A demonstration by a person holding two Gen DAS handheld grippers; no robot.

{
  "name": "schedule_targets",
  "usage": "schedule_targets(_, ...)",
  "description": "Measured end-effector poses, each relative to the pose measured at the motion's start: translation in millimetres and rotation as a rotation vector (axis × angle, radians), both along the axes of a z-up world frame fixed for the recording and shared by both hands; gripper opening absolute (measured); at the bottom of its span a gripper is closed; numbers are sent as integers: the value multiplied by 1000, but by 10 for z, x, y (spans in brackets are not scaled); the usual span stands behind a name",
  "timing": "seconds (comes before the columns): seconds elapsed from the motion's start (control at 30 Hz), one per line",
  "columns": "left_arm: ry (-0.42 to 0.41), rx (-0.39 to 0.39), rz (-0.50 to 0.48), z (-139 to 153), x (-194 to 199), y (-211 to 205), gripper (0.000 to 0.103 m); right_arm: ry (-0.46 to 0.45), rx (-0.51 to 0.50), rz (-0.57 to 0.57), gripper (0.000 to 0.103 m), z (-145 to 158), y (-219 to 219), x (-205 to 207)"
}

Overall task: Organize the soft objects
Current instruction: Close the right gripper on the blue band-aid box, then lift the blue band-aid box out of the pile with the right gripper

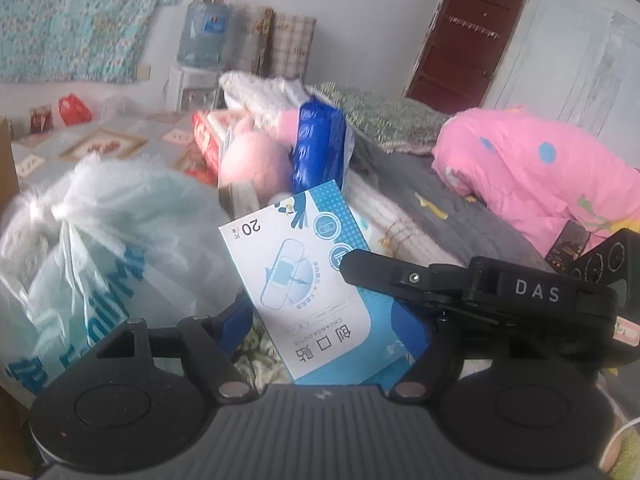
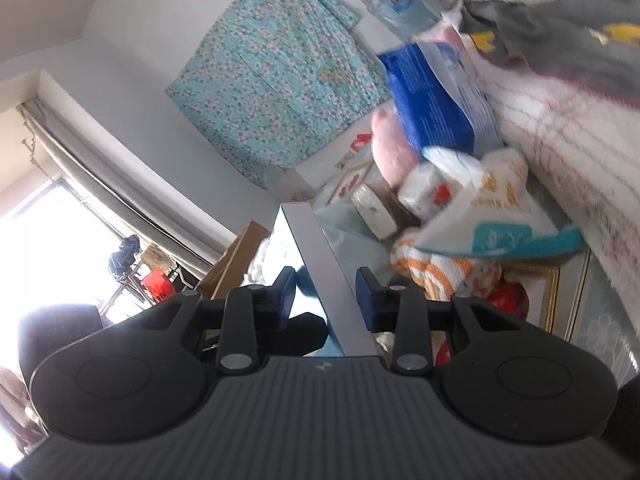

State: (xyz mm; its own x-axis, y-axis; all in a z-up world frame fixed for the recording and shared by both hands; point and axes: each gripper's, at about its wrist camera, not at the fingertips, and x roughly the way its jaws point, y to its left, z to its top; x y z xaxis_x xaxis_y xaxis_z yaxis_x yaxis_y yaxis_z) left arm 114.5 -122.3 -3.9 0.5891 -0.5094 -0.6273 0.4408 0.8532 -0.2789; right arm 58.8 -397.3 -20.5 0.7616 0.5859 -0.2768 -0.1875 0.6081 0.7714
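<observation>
A blue and white bandage box (image 1: 304, 276) stands tilted between the fingers of my left gripper (image 1: 324, 320), with my right gripper's black finger (image 1: 384, 272) reaching in from the right over the box. In the right wrist view the same box shows edge-on (image 2: 324, 272) between my right gripper's (image 2: 326, 296) blue pads, with gaps on both sides. Behind lie a pink plush toy (image 1: 252, 160), a blue tissue pack (image 1: 320, 148), a tied white plastic bag (image 1: 112, 232) and a pink quilted garment (image 1: 532, 176).
A cardboard box edge (image 1: 8, 160) stands at the left. An orange striped soft toy (image 2: 436, 268), a round tin (image 2: 372, 208) and a snack bag (image 2: 492, 216) lie on the bed. A water dispenser (image 1: 204, 40) stands by the wall.
</observation>
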Motion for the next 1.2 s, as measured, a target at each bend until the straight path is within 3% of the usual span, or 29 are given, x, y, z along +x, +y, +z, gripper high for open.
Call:
schedule_targets(0.23, 34, 63, -5, -164, 99, -56, 84, 94, 101, 14, 32, -314, -14, 157)
schedule_targets(0.5, 90, 123, -22, -306, 155, -89, 90, 166, 111, 61, 35, -546, 63, 263)
schedule_targets(0.77, 106, 122, -17, -342, 182, -115, 94, 172, 102, 105, 62, -503, 86, 307)
schedule_targets(1.0, 105, 153, -6, -437, 176, -174, 94, 189, 159, 147, 64, -560, 119, 377)
schedule_targets(1.1, 73, 196, 7, -470, 156, -190, 89, 180, 165, 144, 64, -560, 109, 373)
schedule_targets(1.2, 48, 228, 17, -510, 152, -186, 73, 168, 151, 122, 64, -544, 81, 353)
